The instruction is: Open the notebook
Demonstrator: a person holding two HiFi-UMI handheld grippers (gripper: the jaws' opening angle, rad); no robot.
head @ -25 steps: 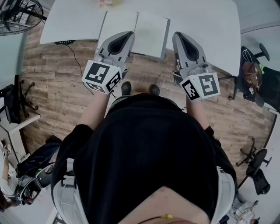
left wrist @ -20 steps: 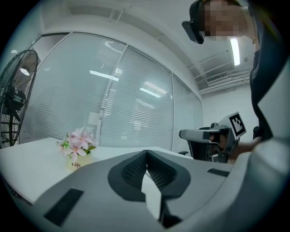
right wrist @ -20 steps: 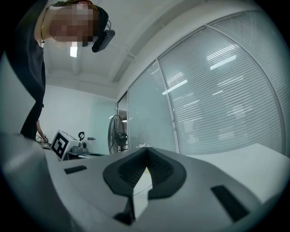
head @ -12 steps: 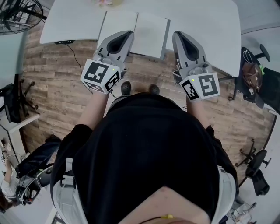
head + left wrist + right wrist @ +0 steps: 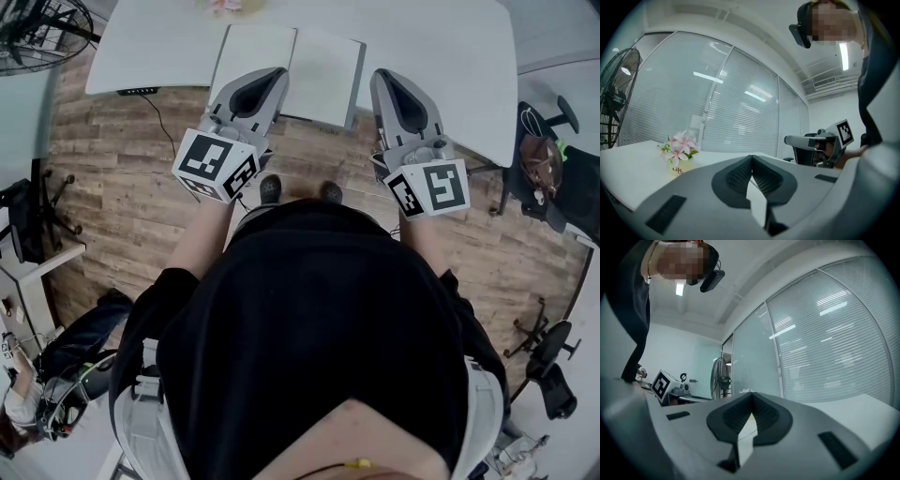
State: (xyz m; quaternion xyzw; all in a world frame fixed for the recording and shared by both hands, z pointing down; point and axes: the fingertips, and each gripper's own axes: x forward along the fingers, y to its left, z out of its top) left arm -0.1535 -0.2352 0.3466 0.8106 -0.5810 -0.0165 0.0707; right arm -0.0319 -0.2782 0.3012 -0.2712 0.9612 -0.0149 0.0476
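While one notebook (image 5: 323,75) lies open, left gripper (image 5: 751,159), right gripper (image 5: 752,395), both jaws closed, empty

Bright, even light (fisheye-warped, dark-vignetted edges)

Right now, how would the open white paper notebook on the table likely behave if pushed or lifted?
The open white notebook lies flat on the smooth white table, so a push would probably slide it. Its pages look thin; lifted by one edge, it would likely flop.
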